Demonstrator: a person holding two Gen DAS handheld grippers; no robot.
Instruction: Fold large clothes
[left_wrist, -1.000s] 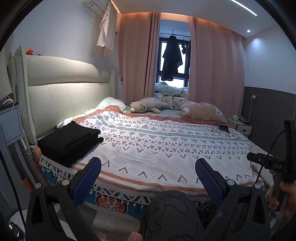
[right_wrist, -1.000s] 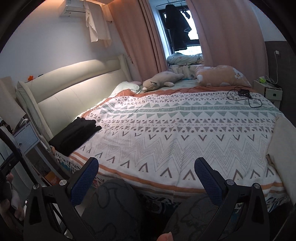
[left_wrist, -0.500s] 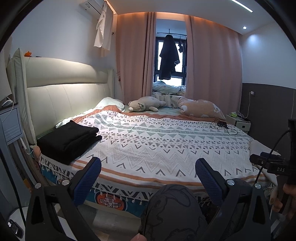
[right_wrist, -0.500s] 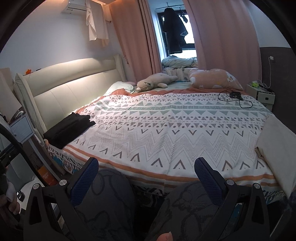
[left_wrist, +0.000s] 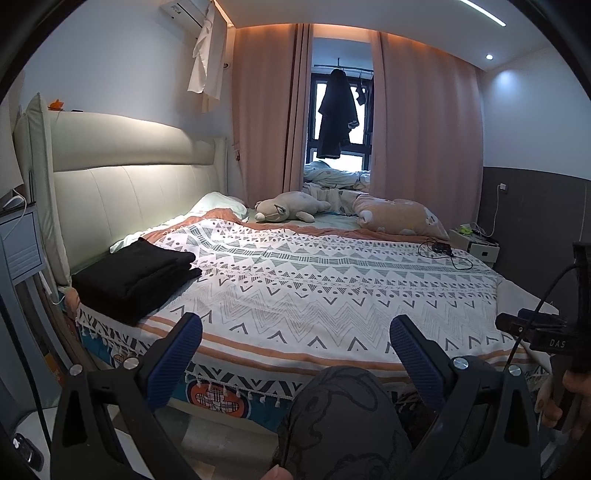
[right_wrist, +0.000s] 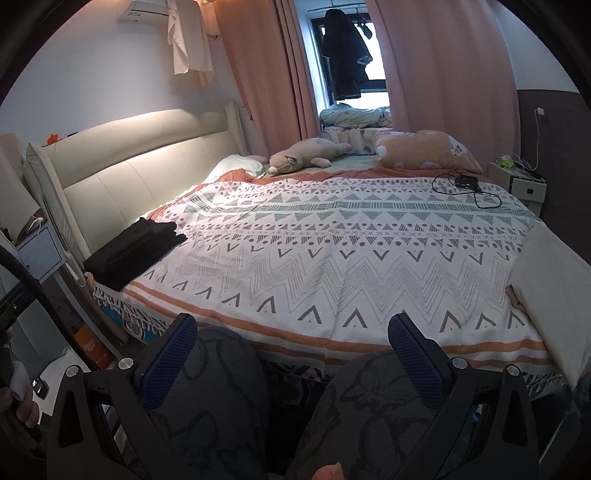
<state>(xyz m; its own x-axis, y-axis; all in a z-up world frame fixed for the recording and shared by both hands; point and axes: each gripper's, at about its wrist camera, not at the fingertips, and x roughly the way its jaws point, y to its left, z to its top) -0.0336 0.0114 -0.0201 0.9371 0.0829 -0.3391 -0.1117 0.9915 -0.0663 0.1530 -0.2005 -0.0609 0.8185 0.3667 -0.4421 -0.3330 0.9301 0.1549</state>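
Blue-padded, the left claw (left_wrist: 295, 347) and the right claw (right_wrist: 291, 343) both stand wide open and hold nothing, raised before the bed (left_wrist: 332, 295), probably because no garment is taken yet. Near the headboard (left_wrist: 129, 184) lies the black clothing (left_wrist: 136, 273), already folded in a neat, flat stack.

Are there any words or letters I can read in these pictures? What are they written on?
"DAS" - white letters on the black body of the right gripper's handle, seen at the right edge of the left wrist view.
Orange box on the floor beside the bed: it has some marks, too blurred to read.
Bedspread: only triangles, zigzags and dots, no letters.
Nothing else readable shows in either view.
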